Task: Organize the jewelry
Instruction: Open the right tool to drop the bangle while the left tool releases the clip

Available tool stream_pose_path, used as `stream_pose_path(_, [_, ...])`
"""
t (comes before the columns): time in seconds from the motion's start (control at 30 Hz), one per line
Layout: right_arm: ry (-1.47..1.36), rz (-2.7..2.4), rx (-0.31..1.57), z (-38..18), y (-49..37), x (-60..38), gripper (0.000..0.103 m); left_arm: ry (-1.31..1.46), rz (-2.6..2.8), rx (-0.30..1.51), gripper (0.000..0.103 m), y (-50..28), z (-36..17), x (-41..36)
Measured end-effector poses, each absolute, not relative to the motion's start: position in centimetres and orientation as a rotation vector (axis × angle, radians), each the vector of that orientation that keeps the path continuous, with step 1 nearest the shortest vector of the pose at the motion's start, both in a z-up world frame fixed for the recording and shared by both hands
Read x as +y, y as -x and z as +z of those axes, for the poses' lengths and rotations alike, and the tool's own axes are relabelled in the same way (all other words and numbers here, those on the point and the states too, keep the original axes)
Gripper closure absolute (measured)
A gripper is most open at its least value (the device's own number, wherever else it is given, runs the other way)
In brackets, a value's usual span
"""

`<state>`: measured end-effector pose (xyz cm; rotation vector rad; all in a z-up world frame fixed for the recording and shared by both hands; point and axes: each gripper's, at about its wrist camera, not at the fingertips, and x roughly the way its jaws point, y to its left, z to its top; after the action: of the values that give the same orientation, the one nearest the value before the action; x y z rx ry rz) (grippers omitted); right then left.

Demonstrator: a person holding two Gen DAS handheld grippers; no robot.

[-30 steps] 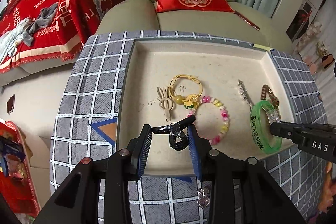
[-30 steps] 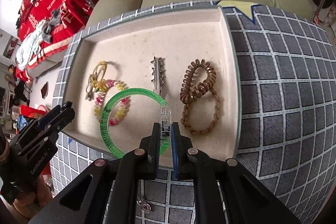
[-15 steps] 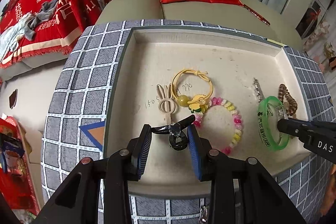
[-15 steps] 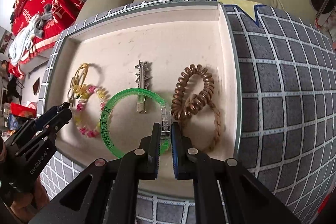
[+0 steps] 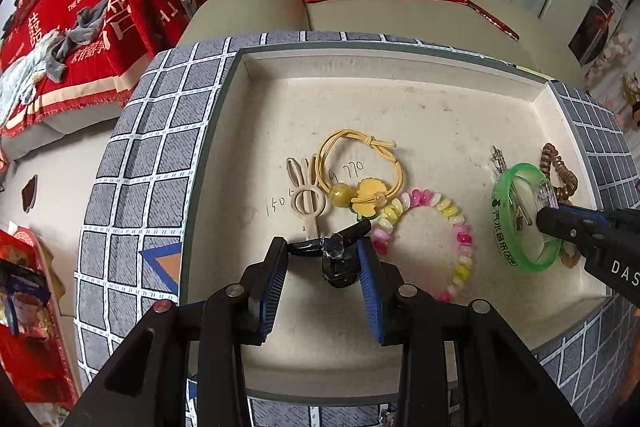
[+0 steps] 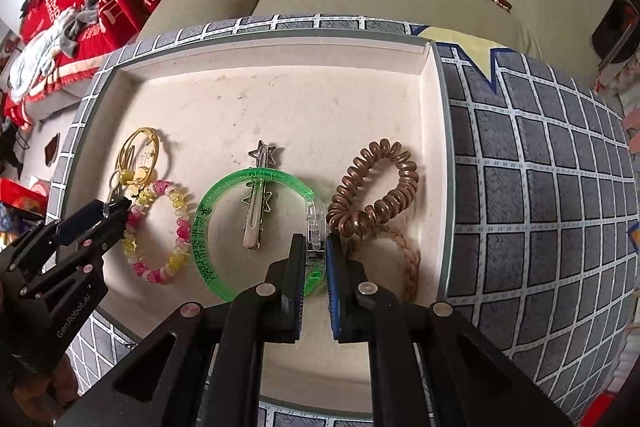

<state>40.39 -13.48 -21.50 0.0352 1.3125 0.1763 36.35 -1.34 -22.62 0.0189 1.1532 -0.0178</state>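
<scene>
Since a second ago, I am bringing the green bangle (image 6: 256,227) leftward, so it is now ringing the star clip (image 6: 259,199) on the tray (image 6: 280,39). My right tongs (image 6: 314,259) are pinching the bangle's clear clasp, their jaws nearly together, just beside the brown coil tie (image 6: 376,187). My left tongs (image 5: 322,267) are spreading wide around a black clip (image 5: 334,255), whose ends are touching both pads. Ahead of it are lying a beige bunny clip (image 5: 306,199), a yellow hair tie (image 5: 360,167) and a pink-and-yellow bead bracelet (image 5: 432,239), all resting in the tray.
</scene>
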Motion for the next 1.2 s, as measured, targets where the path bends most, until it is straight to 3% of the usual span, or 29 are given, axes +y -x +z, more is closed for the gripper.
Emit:
stream_pose_path(0.13, [-0.046, 0.181, 1.319, -21.7, -40.5, -13.4, 0.09, -0.028, -0.017, 1.154, 0.053, -36.3, -22.6, -1.5])
stream_pose_path(0.2, [-0.065, 0.19, 1.324, -21.7, -40.4, -13.5, 0.081, -0.035, -0.018, 1.156, 0.053, -36.3, -22.6, -1.6])
stream_pose_path(0.27, [-0.087, 0.194, 1.32, -21.5, -40.3, -13.8, 0.051, -0.04, -0.02, 1.156, 0.053, -36.2, -22.6, -1.7])
stream_pose_path(0.3, [-0.106, 0.194, 1.307, -21.3, -40.2, -14.0, 0.05, -0.043, -0.019, 1.157, 0.053, -36.1, -22.5, -1.7])
stream_pose_path(0.73, [-0.28, 0.205, 1.237, -18.3, -37.5, -16.5, 0.049, -0.056, -0.009, 1.144, 0.052, -36.0, -22.1, -1.8])
stream_pose_path(0.77, [-0.286, 0.202, 1.236, -18.1, -37.1, -16.6, 0.049, -0.059, -0.009, 1.14, 0.046, -36.0, -22.0, -1.8])
stream_pose_path(0.8, [-0.291, 0.201, 1.236, -18.0, -36.8, -16.9, 0.049, -0.063, -0.007, 1.135, 0.03, -36.0, -21.9, -1.8])
stream_pose_path(0.83, [-0.3, 0.198, 1.235, -17.9, -36.2, -17.1, 0.049, -0.065, -0.004, 1.12, 0.025, -35.9, -21.6, -1.8])
stream_pose_path(1.13, [-0.328, 0.183, 1.245, -17.5, -33.8, -18.0, 0.049, -0.057, -0.017, 1.089, 0.022, -35.3, -20.1, -1.7])
stream_pose_path(1.17, [-0.33, 0.182, 1.243, -17.4, -33.6, -18.1, 0.049, -0.053, -0.016, 1.087, 0.0, -35.2, -19.8, -1.6])
stream_pose_path(1.2, [-0.331, 0.182, 1.241, -17.3, -33.3, -18.0, 0.049, -0.048, -0.004, 1.081, 0.0, -35.0, -19.5, -1.5])
